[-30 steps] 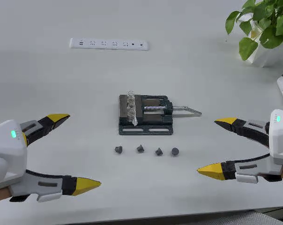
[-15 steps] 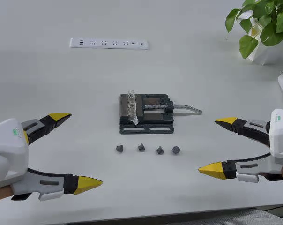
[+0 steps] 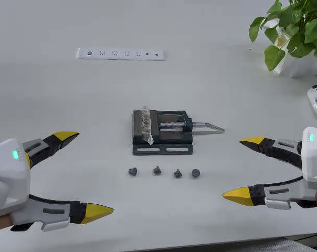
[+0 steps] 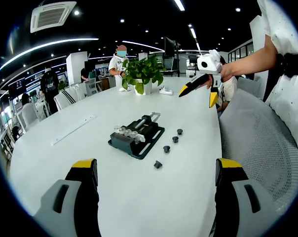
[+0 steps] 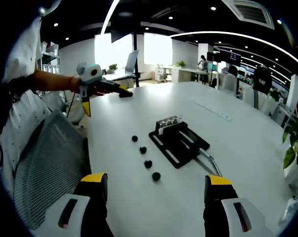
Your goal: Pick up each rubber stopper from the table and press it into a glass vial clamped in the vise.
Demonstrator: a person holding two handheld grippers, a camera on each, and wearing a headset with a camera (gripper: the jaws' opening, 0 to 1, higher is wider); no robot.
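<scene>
Both wide open, gripping nothing: left tongs and right tongs hover above the desk, one on each side. Four stoppers sit in a row just in front of the vise, which has the vials clamped in it.

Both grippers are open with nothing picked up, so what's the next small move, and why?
Probably move the right gripper toward the rightmost stopper, the one nearest it. All four lie loose in a row before the vise, the vials stand clamped in it, and the gripper's jaws stand open and empty.
</scene>
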